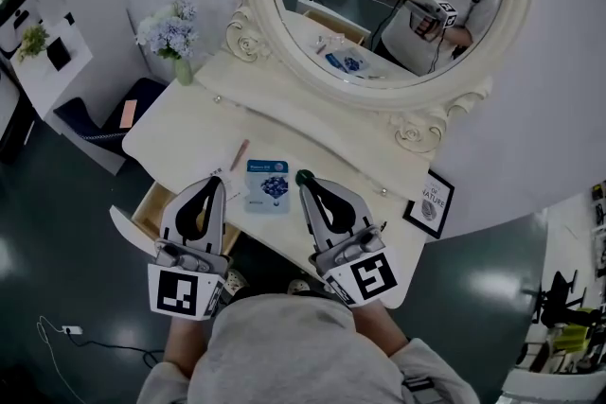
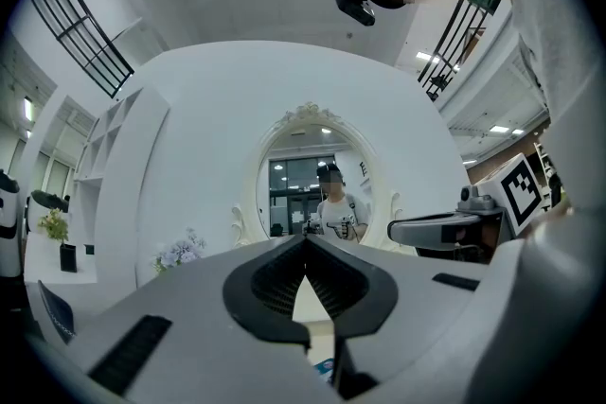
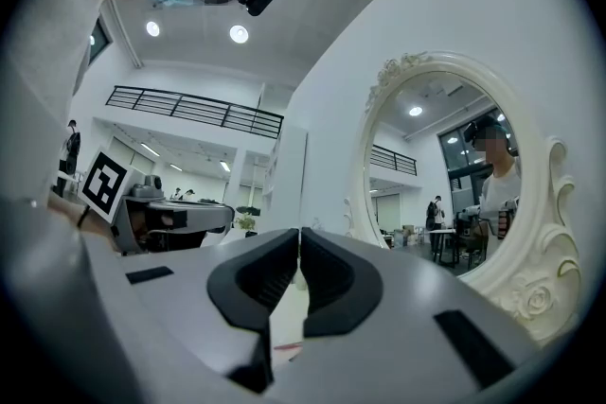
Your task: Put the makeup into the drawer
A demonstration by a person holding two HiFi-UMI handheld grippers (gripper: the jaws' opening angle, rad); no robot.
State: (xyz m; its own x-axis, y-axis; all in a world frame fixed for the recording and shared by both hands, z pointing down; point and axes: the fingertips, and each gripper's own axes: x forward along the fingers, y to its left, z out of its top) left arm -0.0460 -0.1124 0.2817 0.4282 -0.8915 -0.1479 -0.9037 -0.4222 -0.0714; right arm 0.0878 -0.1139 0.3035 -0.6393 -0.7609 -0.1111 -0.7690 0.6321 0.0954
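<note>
A blue-and-white makeup packet [image 1: 268, 185] lies flat near the front of the white dressing table [image 1: 180, 123]. A thin pink pencil [image 1: 240, 154] lies just behind it to the left. A small dark round thing [image 1: 305, 175] sits to the packet's right. Under the table's left front, the drawer [image 1: 150, 209] stands pulled out. My left gripper [image 1: 219, 181] [image 2: 305, 238] hovers left of the packet, shut and empty. My right gripper [image 1: 305, 186] [image 3: 300, 232] is also shut and empty, its tips beside the dark round thing.
A large oval mirror [image 1: 398, 5] rises behind the table and reflects the person with both grippers. A vase of pale flowers [image 1: 170, 35] stands at the table's left back corner. A small framed picture [image 1: 431, 204] leans at the right end. A dark blue chair [image 1: 104, 123] stands left.
</note>
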